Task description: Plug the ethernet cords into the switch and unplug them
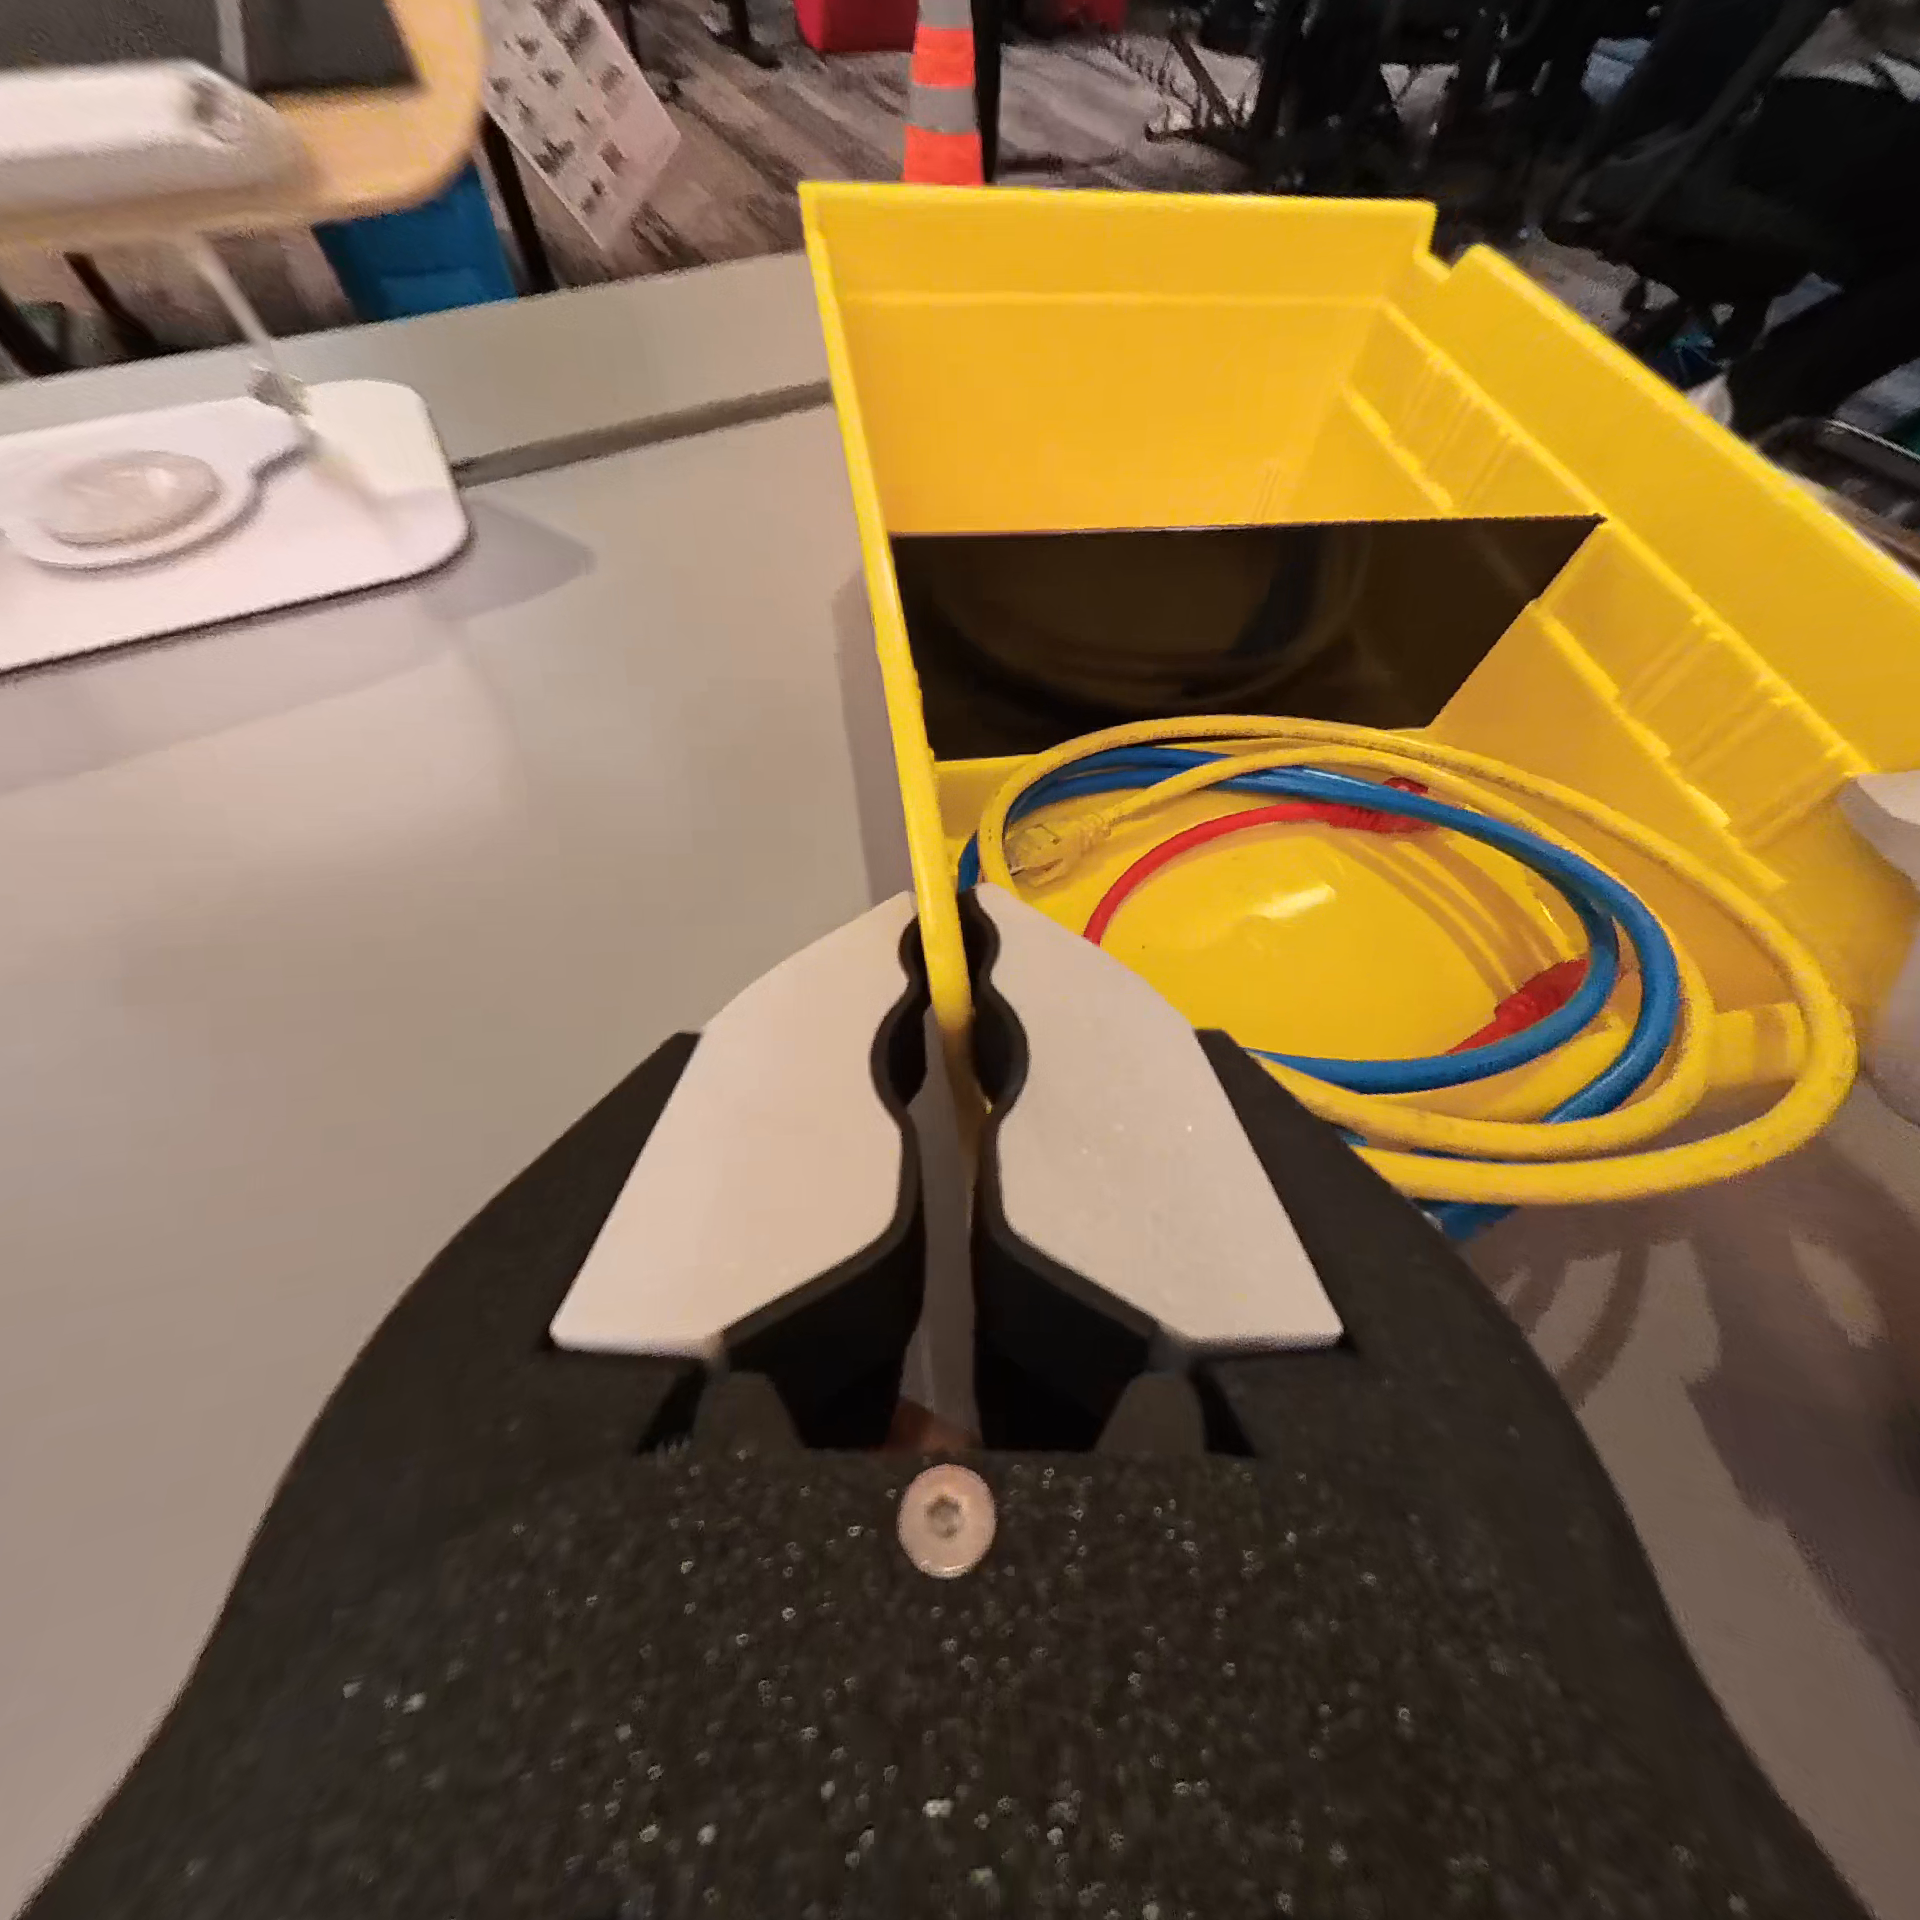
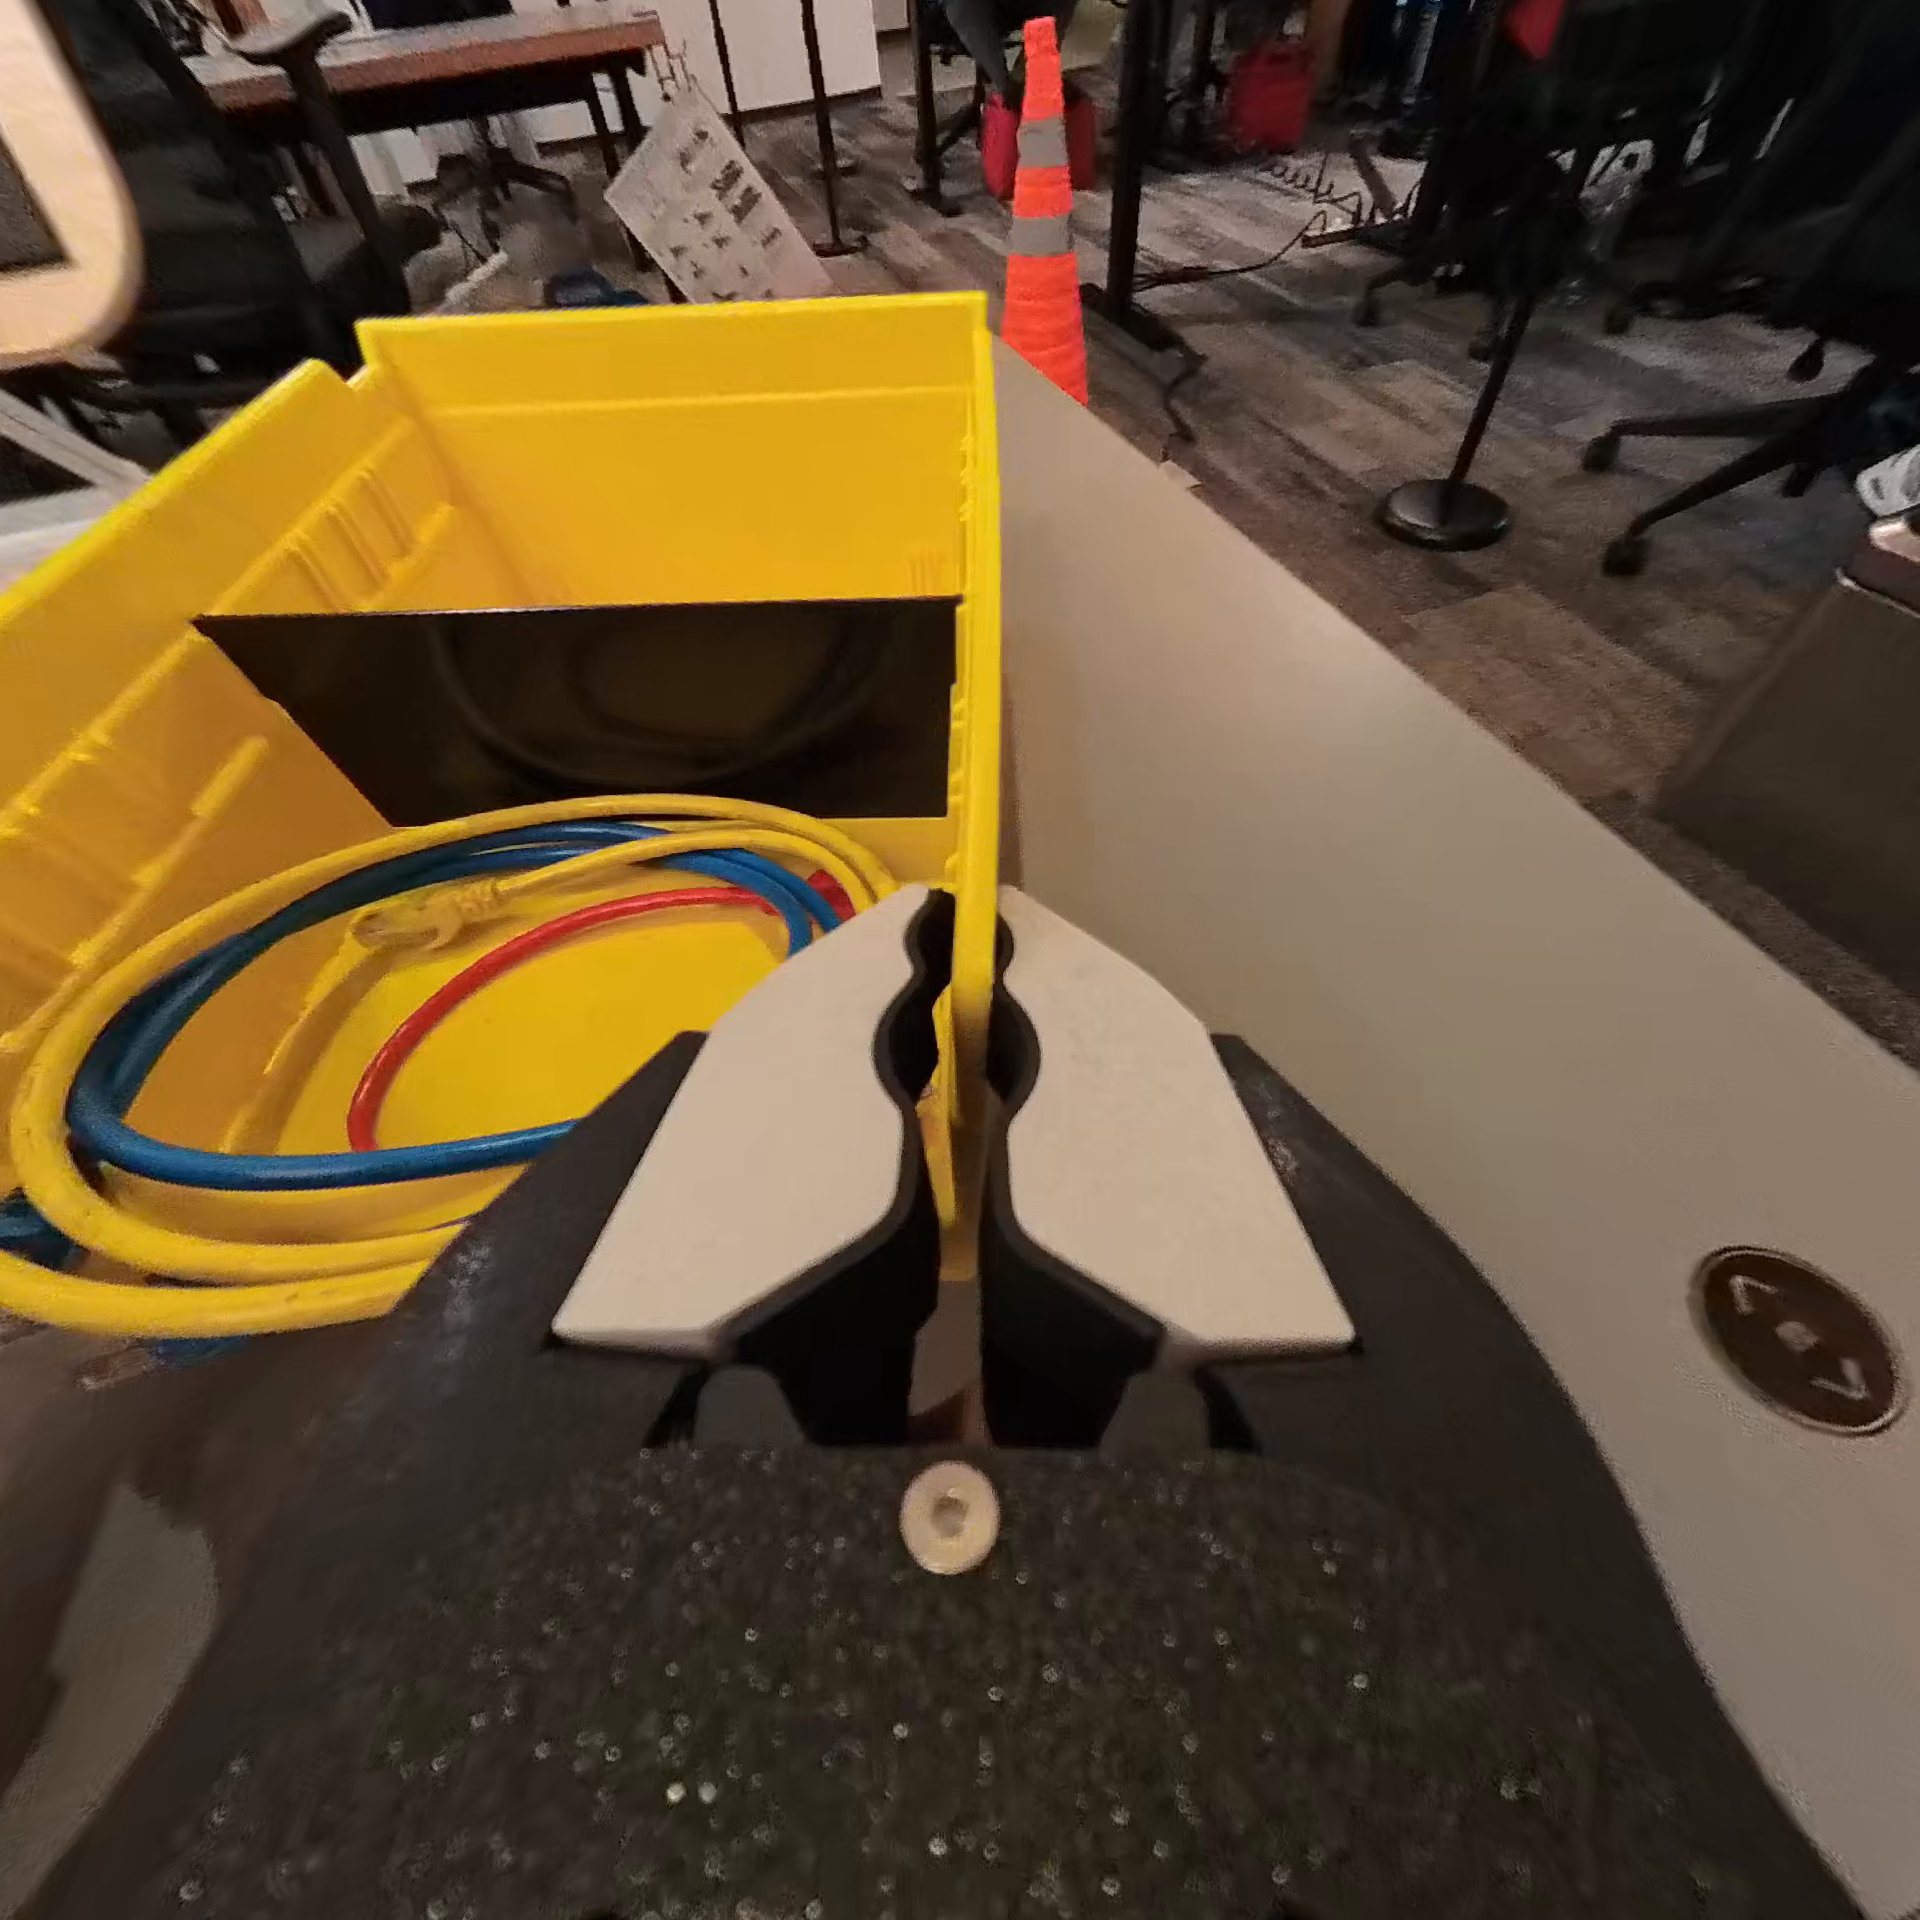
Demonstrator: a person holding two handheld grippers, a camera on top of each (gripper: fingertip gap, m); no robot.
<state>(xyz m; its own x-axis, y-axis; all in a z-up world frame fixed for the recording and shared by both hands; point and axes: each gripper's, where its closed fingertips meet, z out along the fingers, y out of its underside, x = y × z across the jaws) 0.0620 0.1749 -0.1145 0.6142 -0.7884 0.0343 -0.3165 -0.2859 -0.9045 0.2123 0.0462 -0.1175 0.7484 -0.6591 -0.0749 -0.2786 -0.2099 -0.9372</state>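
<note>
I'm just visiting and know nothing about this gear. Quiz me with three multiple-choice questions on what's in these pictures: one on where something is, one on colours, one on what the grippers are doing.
1. Where do the coiled cords lie?
A. On the bare table
B. In the yellow bin, in front of its black divider
C. Behind the black divider

2. What colours are the cords?
A. Yellow, blue, red
B. Green, white, black
C. All grey

3. What is each gripper doing?
A. Hanging open
B. Pinching a cord
C. Closed on a side wall of the bin

Answers:
1 B: the cords coil in the yellow bin on the near side of the black divider.
2 A: one yellow, one blue and one red strand show.
3 C: the left gripper clamps the bin's left wall, and the right gripper its right wall.
</note>
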